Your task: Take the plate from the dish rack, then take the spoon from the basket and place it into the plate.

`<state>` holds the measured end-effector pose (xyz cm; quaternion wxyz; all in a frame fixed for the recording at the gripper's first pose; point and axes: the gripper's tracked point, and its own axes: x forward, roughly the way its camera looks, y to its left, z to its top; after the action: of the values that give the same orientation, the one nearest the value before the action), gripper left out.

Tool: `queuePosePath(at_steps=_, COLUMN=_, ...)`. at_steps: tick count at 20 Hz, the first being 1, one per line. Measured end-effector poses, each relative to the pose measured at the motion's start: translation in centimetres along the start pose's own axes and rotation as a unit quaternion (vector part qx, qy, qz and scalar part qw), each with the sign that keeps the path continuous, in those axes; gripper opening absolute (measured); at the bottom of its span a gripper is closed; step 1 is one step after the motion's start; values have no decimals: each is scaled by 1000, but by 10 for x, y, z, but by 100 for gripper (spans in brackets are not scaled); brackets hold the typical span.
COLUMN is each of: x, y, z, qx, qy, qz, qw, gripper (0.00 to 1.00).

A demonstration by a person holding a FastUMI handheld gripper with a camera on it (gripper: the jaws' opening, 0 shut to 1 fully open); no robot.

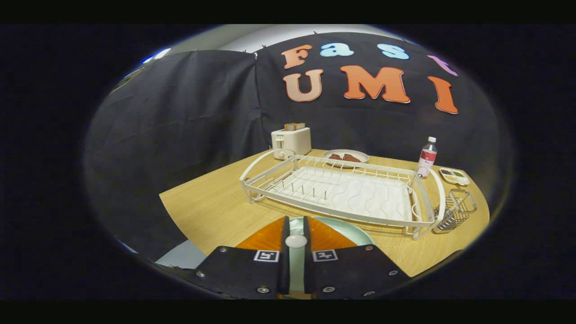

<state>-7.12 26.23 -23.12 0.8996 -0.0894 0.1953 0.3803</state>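
Observation:
A pale green plate (356,232) lies flat on the wooden table (211,207), just in front of the white dish rack (265,162) and under my fingers. My gripper (296,221) hangs over the plate with its jaws nearly together, shut on a slim pale spoon (295,241). The spoon's rounded white end shows between the fingers, and its shaft runs back down the gap. The rack's slots are bare. The wire basket (455,211) hangs on the rack's right end, and I see nothing in it.
Behind the rack stand a white toaster (291,139) with bread in it, a plate of food (345,156) and a small bottle (427,155). A little divided dish (454,176) sits behind the basket. Bare table lies left of the rack.

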Motion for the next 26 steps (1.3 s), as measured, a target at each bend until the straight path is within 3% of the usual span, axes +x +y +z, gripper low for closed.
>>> queuePosePath(at_steps=3, x=-3, y=-7, z=-8, qx=8, qy=14, qz=-4, qw=1000, gripper=18)
queuePosePath(at_steps=5, x=-5, y=-17, z=-5, qx=16, qy=11, qz=-16, qw=1000, gripper=37)
queuePosePath(at_steps=6, x=-7, y=-21, z=-3, qx=21, qy=10, qz=-19, qw=1000, gripper=59)
queuePosePath(at_steps=8, x=-11, y=-36, z=5, qx=35, qy=3, qz=-33, qw=999, gripper=86)
queuePosePath(at_steps=10, x=-19, y=-51, z=11, qx=44, qy=-3, qz=-49, qw=998, gripper=97)
queuePosePath(at_steps=18, x=-54, y=-146, z=58, qx=69, qy=-49, qz=-156, qw=984, gripper=98)
queuePosePath(at_steps=26, x=-120, y=-240, z=119, qx=67, qy=-95, qz=-256, qw=960, gripper=97)
